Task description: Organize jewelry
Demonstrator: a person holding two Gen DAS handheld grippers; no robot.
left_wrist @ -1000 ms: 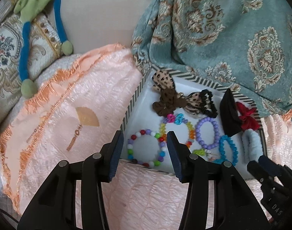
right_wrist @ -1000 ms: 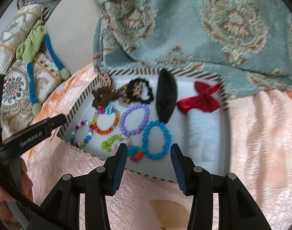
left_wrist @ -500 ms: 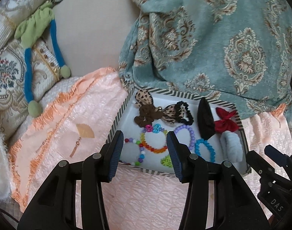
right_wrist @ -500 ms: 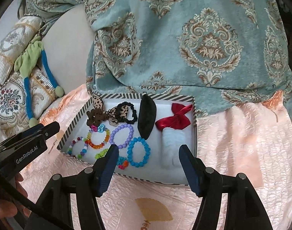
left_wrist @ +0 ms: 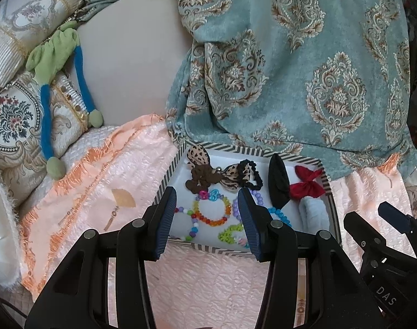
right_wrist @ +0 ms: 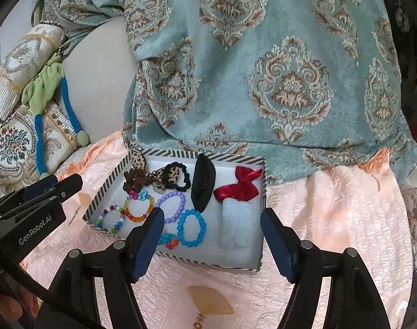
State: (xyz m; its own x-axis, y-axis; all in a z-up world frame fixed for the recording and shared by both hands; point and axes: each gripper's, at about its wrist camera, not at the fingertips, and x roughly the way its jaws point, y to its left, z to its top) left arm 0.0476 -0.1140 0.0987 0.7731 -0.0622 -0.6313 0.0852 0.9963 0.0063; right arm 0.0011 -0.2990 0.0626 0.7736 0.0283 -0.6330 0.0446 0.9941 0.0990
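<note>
Now both tongs hang empty above the striped tray (right_wrist: pixel 259 249): left gripper (left_wrist: pixel 207 220) spread, right gripper (right_wrist: pixel 209 242) opening with nothing between. Judged nearly finished; withdraw gently without snagging beads. Ahead of the right tips lie the blue bracelet (right_wrist: pixel 192 227), purple bracelet (right_wrist: pixel 171 204), red bow (right_wrist: pixel 241 185) and black clip (right_wrist: pixel 203 182)

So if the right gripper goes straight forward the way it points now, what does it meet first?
Probably the contents of the striped box: the right gripper, jaws opening and empty, points down at the light blue fluffy piece beside the blue bead bracelet. Depth is unclear; it might land on either.
</note>
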